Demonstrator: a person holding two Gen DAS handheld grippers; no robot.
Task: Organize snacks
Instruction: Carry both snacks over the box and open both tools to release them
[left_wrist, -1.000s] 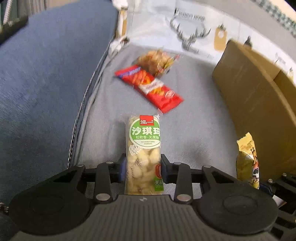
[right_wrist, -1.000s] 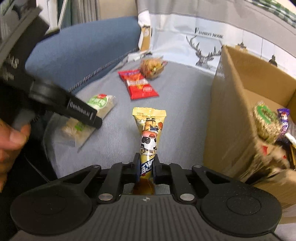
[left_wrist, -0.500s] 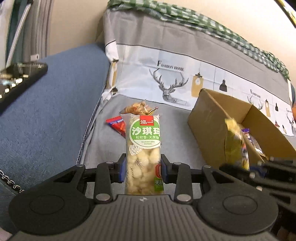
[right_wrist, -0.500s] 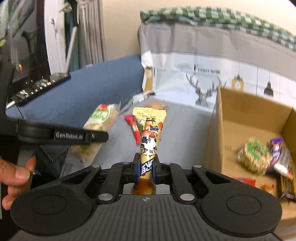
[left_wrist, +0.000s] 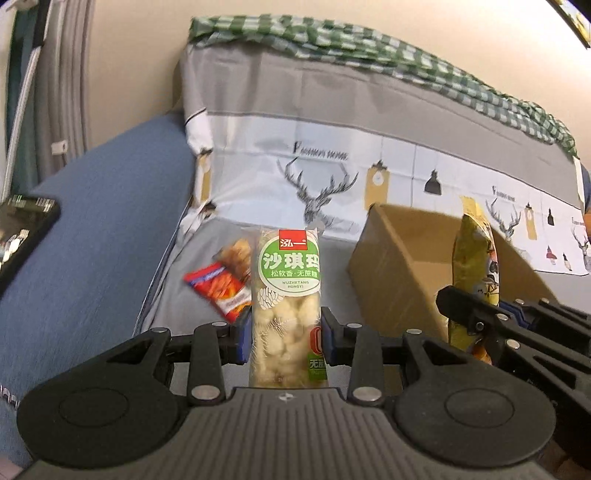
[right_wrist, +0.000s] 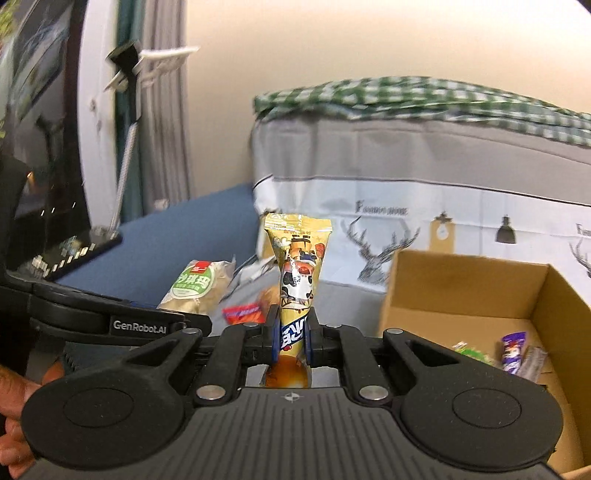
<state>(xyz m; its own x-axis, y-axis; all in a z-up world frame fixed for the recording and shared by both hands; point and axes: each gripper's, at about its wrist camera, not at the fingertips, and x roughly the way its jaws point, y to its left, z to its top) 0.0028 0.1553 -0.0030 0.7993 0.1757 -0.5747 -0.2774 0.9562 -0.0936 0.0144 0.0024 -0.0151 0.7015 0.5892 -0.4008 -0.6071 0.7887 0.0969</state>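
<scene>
Above the sofa (left_wrist: 207, 295), a green-labelled snack pack (left_wrist: 288, 295) is clamped by the left hand-held gripper (left_wrist: 286, 332), a yellow snack tube (right_wrist: 295, 280) by the right hand-held gripper (right_wrist: 291, 336).

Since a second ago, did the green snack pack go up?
Yes. The green snack pack, shut in the left gripper, rose off the grey cushion; the deer cover behind now fills the view.
</scene>
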